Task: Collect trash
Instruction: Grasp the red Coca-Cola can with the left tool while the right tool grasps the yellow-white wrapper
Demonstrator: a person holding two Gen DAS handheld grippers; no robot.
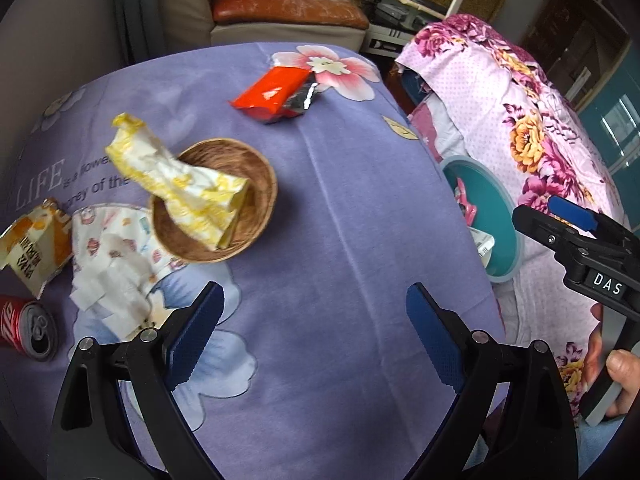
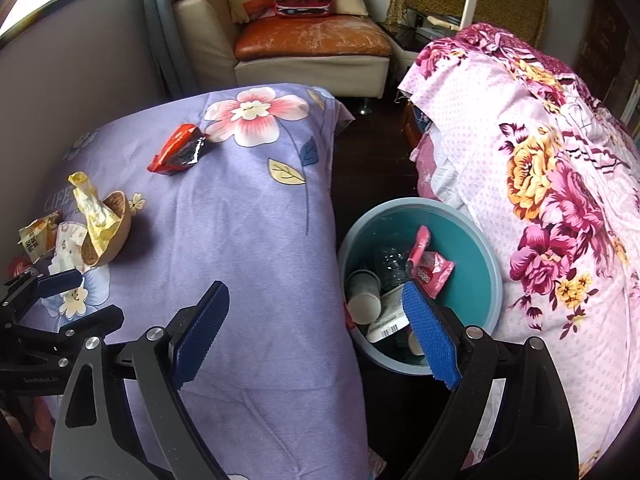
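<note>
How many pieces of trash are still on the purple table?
5: yellow wrapper in the wooden bowl, red wrapper at the far end, orange packet, patterned tissue and soda can at the left edge.

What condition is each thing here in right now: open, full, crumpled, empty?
left hand-held gripper: open, empty
right hand-held gripper: open, empty
yellow wrapper: crumpled, sticking out of the bowl
wooden bowl: upright
red packet: torn open
soda can: opened, lying down
teal bin: partly filled

Both wrist views steeply down (shared table [image 1: 340,208])
</note>
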